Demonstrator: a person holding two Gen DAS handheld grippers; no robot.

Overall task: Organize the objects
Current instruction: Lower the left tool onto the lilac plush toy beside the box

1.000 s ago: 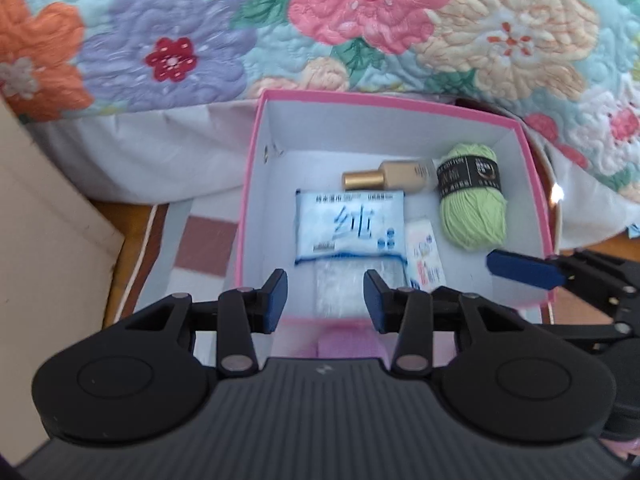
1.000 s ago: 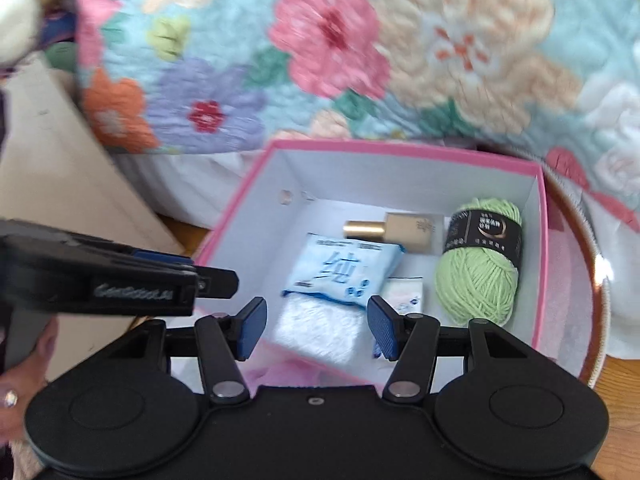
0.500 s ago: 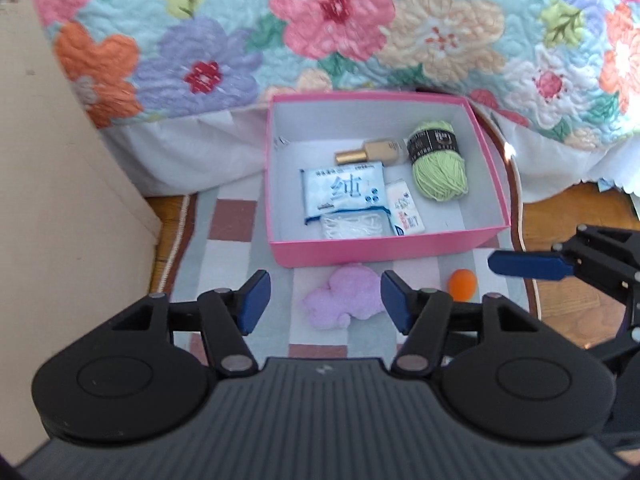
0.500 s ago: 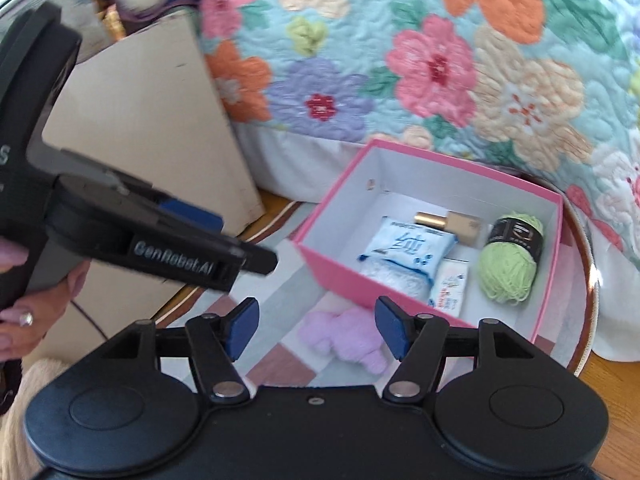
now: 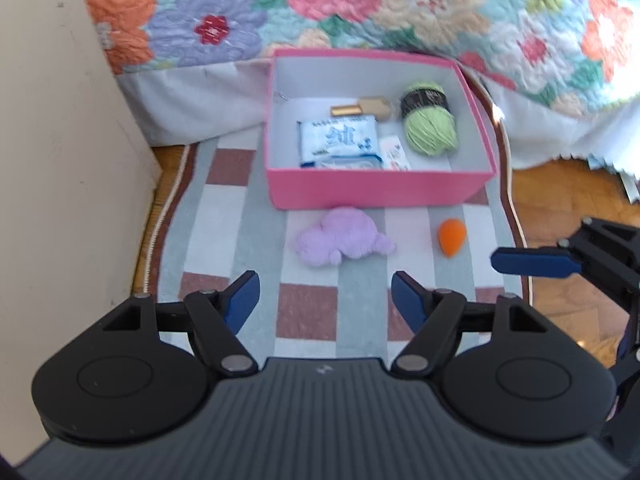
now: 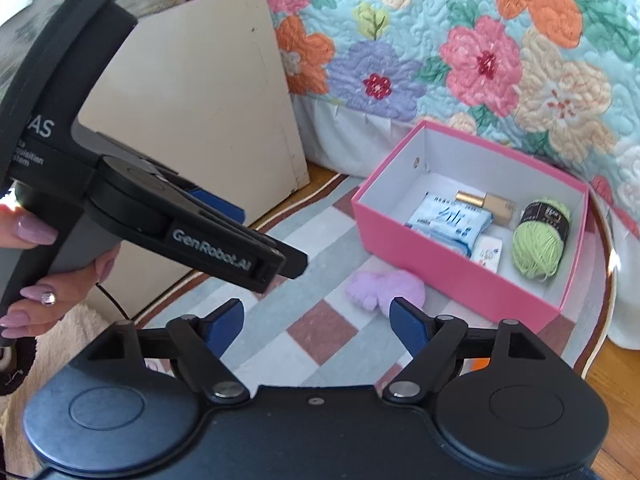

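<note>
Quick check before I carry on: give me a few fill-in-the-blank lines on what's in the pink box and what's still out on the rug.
1. The ball of yarn in the box is ____ in colour.
2. The purple plush lies ____ the box, on the rug.
3. The orange sponge lies to the ____ of the plush in the left wrist view.
4. The left gripper holds ____.

Missing words: green; outside; right; nothing

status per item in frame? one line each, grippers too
pink box: open, no lid on
yarn ball: in box, lying down
gold-capped bottle: in box, on its side
tissue packs: in box, flat
purple plush: on rug, outside box
orange sponge: on rug, outside box
left gripper: open, empty
right gripper: open, empty
</note>
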